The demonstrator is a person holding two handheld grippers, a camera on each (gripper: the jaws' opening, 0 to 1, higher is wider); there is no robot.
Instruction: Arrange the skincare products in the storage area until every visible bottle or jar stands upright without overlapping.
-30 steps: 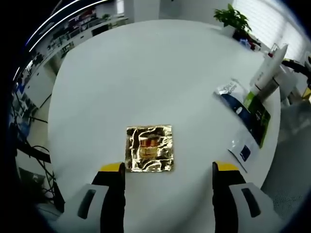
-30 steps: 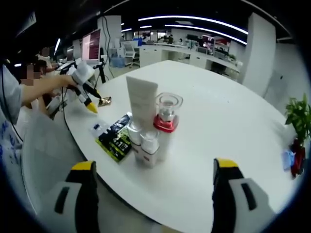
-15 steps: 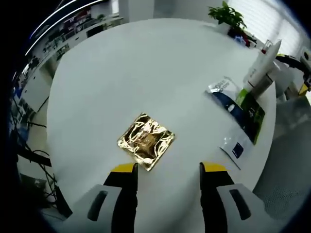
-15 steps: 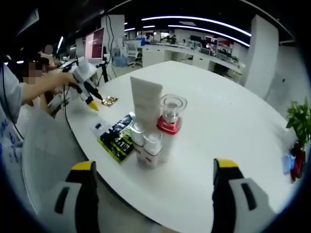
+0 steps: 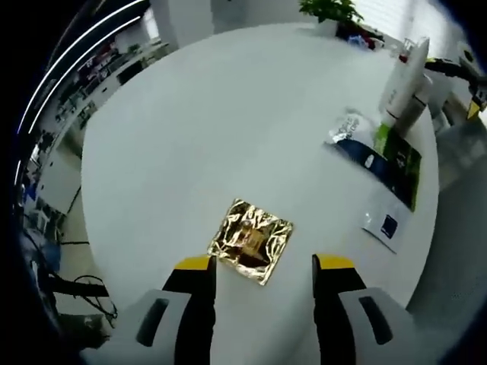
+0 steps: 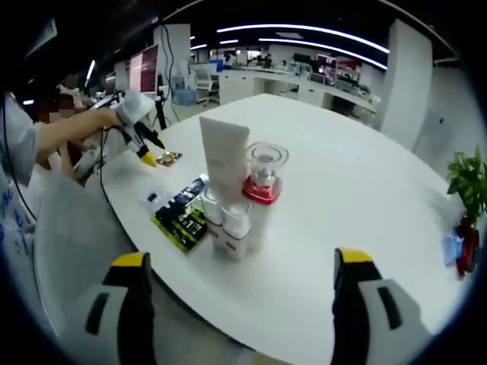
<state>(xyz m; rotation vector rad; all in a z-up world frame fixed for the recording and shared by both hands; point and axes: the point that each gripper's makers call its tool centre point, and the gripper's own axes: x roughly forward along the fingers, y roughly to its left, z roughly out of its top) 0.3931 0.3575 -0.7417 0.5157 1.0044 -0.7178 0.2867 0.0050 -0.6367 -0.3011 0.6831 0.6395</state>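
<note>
Step in hand looks like a pickup approach: the left gripper (image 5: 262,266), jaws parted and empty, hovers over the crinkled gold foil square sachet (image 5: 252,241), which lies flat on the round white table (image 5: 198,122) just ahead between the jaw tips. Next move likely calls for lowering and pinching an edge, tricky on thin foil. The right gripper (image 6: 240,262), jaws wide apart and empty, faces the upright cluster straight ahead: white squeeze tube (image 6: 223,156), clear-capped red-collared bottle (image 6: 262,182), small white bottles (image 6: 234,224), flat dark sachets (image 6: 183,213) beside.
</note>
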